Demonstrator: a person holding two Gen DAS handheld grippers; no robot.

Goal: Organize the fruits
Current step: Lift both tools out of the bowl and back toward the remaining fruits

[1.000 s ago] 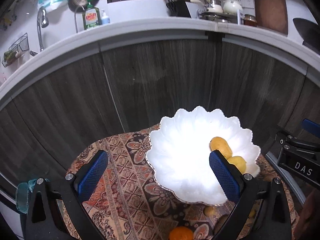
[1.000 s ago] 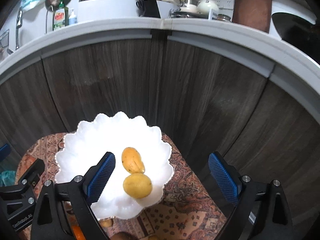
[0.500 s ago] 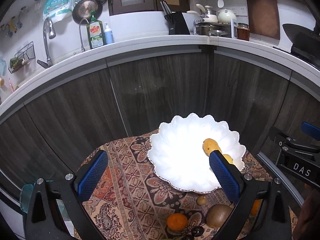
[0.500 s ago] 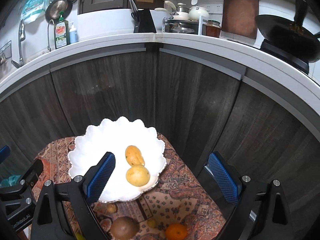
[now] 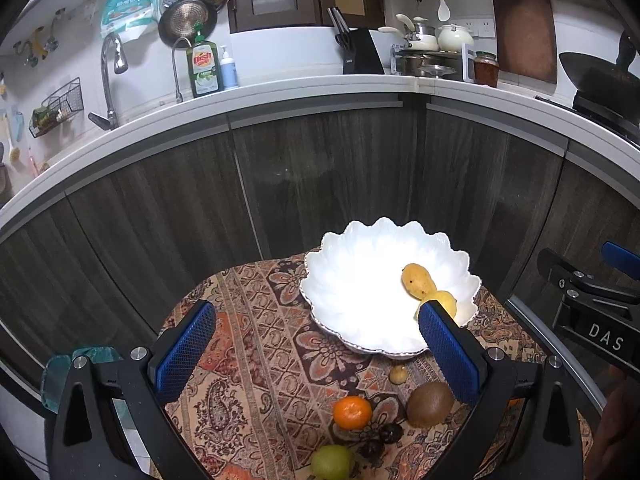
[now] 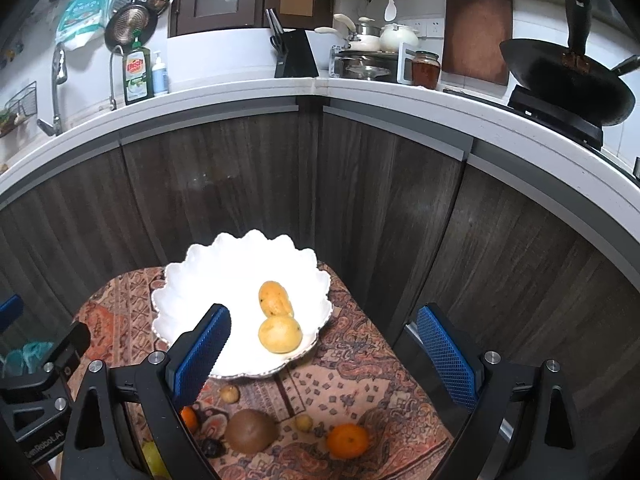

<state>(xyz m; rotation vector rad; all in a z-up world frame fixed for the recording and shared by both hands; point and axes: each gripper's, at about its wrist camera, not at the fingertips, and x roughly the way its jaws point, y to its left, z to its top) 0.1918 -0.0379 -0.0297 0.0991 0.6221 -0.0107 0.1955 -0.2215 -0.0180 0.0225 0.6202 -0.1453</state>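
Both tongs, the left gripper (image 5: 316, 344) and the right gripper (image 6: 340, 350), hang wide open and hold nothing, above a small table under a patterned cloth (image 5: 256, 344). At its far edge sits a white scalloped bowl (image 6: 188, 280) holding two yellow fruits (image 6: 279, 334). Toward the near edge lie a kiwi (image 6: 251, 430), two oranges (image 6: 347, 440), a green fruit (image 5: 332, 462) and small dark fruits (image 5: 390, 433).

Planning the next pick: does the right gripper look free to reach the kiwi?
Probably yes. The right gripper is open and empty, and the kiwi lies uncovered on the cloth just below it.
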